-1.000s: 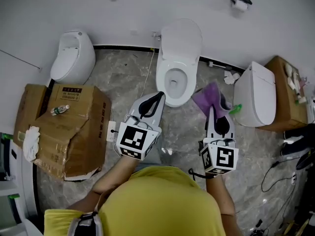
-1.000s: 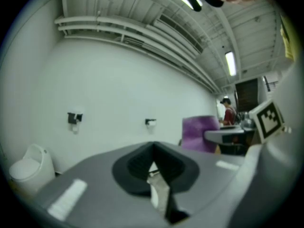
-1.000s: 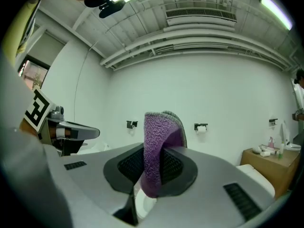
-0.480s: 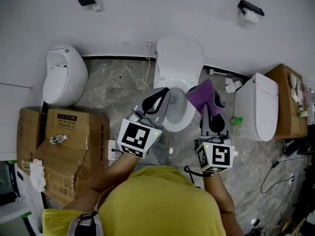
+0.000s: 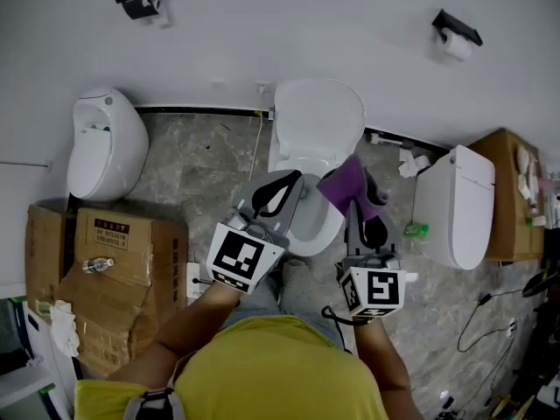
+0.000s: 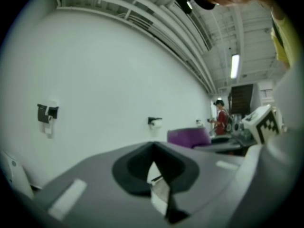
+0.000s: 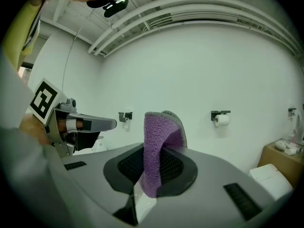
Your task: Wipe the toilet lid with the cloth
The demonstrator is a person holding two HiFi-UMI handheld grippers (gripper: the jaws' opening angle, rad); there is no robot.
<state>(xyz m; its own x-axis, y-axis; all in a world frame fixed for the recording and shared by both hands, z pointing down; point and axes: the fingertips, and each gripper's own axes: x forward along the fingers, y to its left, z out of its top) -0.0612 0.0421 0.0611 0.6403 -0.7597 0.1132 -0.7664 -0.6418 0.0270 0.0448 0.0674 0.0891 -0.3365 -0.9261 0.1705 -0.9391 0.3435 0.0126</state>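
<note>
The white toilet stands against the wall with its lid (image 5: 319, 116) raised and its bowl (image 5: 308, 226) partly hidden under my grippers. My right gripper (image 5: 357, 201) is shut on a purple cloth (image 5: 344, 182), which sticks up above the bowl's right rim. In the right gripper view the cloth (image 7: 156, 146) rises folded from between the jaws of the right gripper (image 7: 150, 175). My left gripper (image 5: 282, 185) hovers over the bowl's left side, shut with nothing in it. In the left gripper view the left gripper (image 6: 153, 151) points at the white wall, with the cloth (image 6: 187, 137) to its right.
A white urinal-like fixture (image 5: 103, 143) stands left, cardboard boxes (image 5: 105, 261) lie front left. A second white toilet (image 5: 455, 204) and a brown box (image 5: 516, 191) sit right. Paper holders (image 5: 457, 35) hang on the wall. A person (image 6: 221, 120) stands far off.
Both grippers have moved forward towards the toilet and now hover over its bowl. The purple cloth has travelled along in the right gripper.
</note>
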